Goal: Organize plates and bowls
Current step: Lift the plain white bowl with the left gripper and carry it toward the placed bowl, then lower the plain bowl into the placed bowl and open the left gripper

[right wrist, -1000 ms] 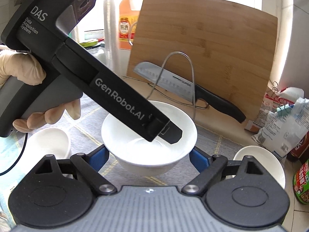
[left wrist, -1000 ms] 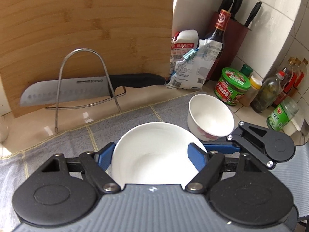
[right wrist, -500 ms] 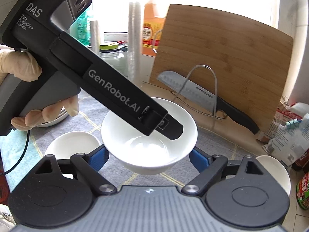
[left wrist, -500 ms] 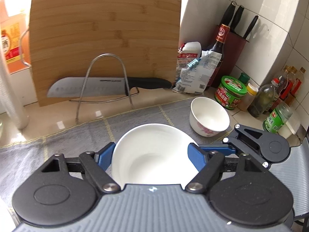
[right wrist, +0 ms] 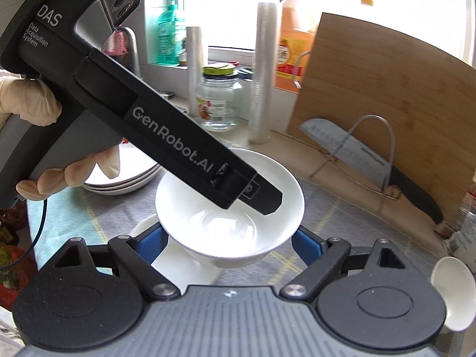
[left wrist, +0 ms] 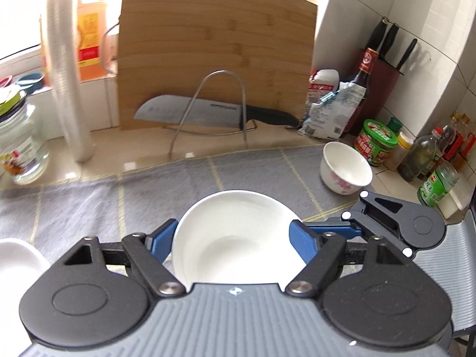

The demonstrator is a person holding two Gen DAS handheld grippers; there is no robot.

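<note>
1. left wrist view: my left tongs (left wrist: 233, 239) are clamped on the white bowl (left wrist: 235, 232), one blue pad on each side of it.
2. the bowl is off the bench (left wrist: 119, 148), held over the grey cloth (left wrist: 119, 202).
3. right wrist view: my right tongs (right wrist: 227, 244) have the same bowl between them. the blue pads sit against its sides under the rim, so as far as i can see they're gripping it too.
4. the body of the left tongs crosses over the bowl here, its tip down inside it, with my gloved left hand (right wrist: 26, 110) on the handle.
5. a second white bowl (right wrist: 175, 264) sits right under the held one. i can't tell if they touch.
6. a stack of plates (right wrist: 125, 175) is on the cloth, further back on the left.
7. a small flowered bowl (left wrist: 346, 172) stands upright at the right edge of the cloth, well apart.
8. behind it all, a cutting board (left wrist: 214, 44) leans upright with a knife (left wrist: 190, 113) on a wire rack in front of it.
</note>
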